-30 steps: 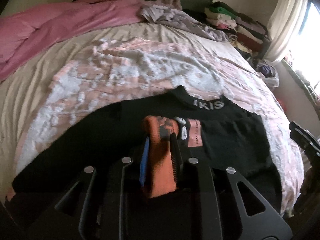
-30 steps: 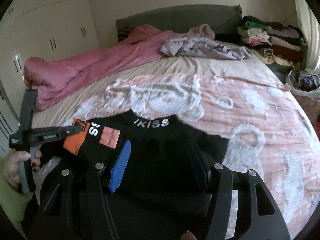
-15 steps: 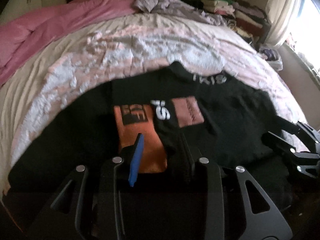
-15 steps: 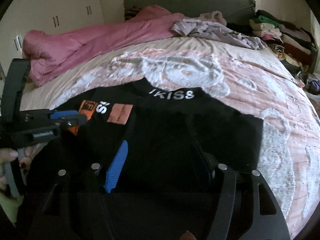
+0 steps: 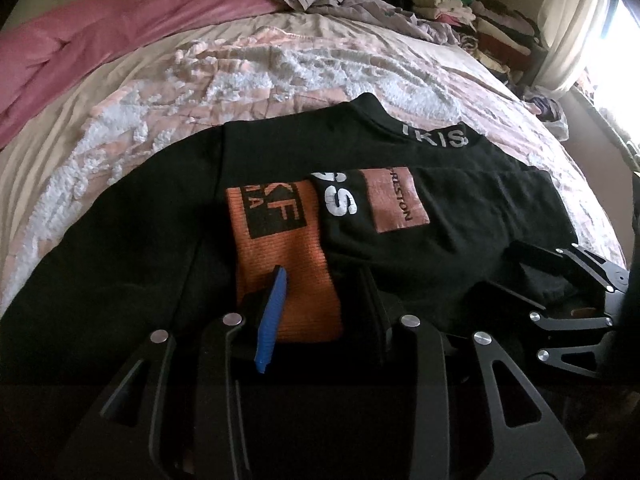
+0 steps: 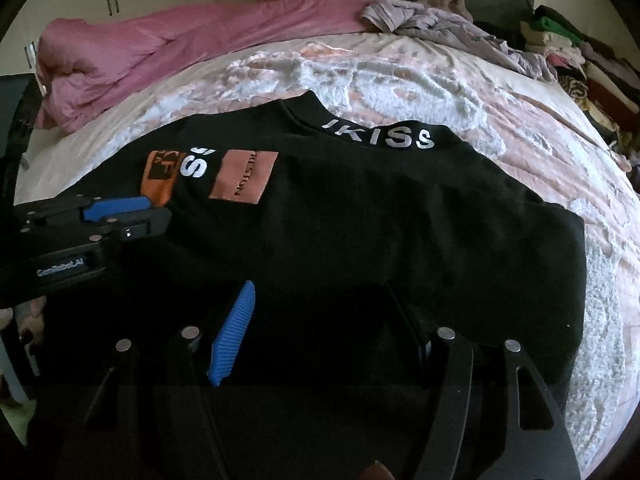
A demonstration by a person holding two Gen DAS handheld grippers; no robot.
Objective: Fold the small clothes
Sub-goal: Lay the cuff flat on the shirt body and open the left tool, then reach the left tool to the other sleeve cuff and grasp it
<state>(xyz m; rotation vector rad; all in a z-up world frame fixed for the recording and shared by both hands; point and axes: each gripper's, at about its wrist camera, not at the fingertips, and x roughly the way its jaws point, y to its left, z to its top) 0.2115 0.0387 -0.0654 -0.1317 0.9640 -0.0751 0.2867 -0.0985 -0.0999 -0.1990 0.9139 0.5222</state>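
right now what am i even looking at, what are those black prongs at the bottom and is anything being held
These are two handheld grippers, one in each of a person's hands, each with a camera looking along its two fingers. The black prongs are those fingers.

The left camera shows the left gripper over an orange cuff of a black sweatshirt spread on a bed. The cuff lies between its fingers, but they stand apart and do not pinch it.

The right camera shows the right gripper open over the sweatshirt's lower edge, gripping nothing.

Farther back lie a pink duvet and stacked clothes.
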